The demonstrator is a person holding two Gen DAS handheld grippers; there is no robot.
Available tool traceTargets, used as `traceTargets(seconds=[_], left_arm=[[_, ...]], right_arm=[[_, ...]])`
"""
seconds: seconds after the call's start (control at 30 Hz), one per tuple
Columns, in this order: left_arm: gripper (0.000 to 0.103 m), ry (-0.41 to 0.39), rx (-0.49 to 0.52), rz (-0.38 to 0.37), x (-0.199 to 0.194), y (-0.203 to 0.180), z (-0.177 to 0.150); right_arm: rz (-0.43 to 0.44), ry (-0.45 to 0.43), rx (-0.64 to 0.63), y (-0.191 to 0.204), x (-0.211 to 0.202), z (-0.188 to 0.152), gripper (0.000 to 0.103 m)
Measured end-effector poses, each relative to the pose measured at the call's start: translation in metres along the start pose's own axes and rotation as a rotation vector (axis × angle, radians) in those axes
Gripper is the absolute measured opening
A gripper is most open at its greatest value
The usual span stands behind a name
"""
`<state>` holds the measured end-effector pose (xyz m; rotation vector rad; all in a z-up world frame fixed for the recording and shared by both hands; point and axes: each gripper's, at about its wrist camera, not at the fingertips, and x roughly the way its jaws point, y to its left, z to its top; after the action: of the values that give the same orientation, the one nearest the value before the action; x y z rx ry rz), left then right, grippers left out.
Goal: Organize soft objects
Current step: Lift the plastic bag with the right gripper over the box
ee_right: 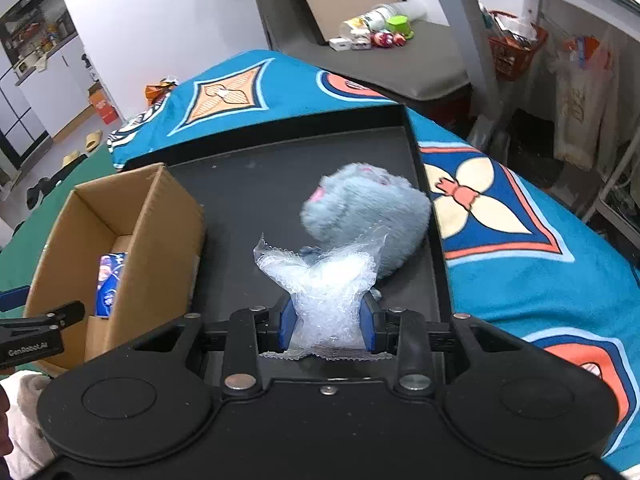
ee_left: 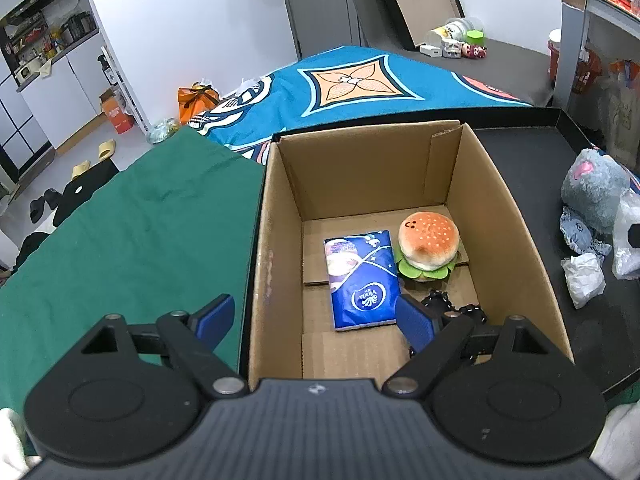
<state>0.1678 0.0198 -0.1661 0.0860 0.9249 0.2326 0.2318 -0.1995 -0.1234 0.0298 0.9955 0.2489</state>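
Observation:
My right gripper (ee_right: 327, 326) is shut on a clear bubble-wrap bag (ee_right: 326, 292), which it holds just above the black tray (ee_right: 248, 200). Behind the bag lies a fluffy grey plush (ee_right: 368, 208). In the left wrist view, an open cardboard box (ee_left: 276, 240) holds a blue tissue pack (ee_left: 360, 280), a burger plush (ee_left: 428, 246) and a small black item (ee_left: 440, 302). My left gripper (ee_left: 316, 320) hangs open over the box's near left wall, one finger outside and one inside, holding nothing.
On the tray right of the box lie the grey plush (ee_left: 596, 192), a small blue plush (ee_left: 578, 236), crumpled white paper (ee_left: 584, 278) and clear plastic (ee_left: 628, 256) at the frame edge. A green cloth (ee_left: 132, 240) lies left of the box, a patterned blue blanket (ee_left: 360, 84) beyond.

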Motion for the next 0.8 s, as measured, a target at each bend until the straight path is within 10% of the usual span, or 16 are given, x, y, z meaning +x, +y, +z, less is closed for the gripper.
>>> traceTargets(seconds=[0.5, 0.8], left_arm=[[0.082, -0.048, -0.045, -0.039, -0.007, 0.020, -0.007], [0.062, -0.049, -0.074, -0.075, -0.007, 0.031, -0.013]], right_arm=[[0.058, -0.082, -0.107, 0.048, -0.013, 0.013, 0.032], [0.110, -0.144, -0.202, 0.081, -0.022, 0.024, 0.032]])
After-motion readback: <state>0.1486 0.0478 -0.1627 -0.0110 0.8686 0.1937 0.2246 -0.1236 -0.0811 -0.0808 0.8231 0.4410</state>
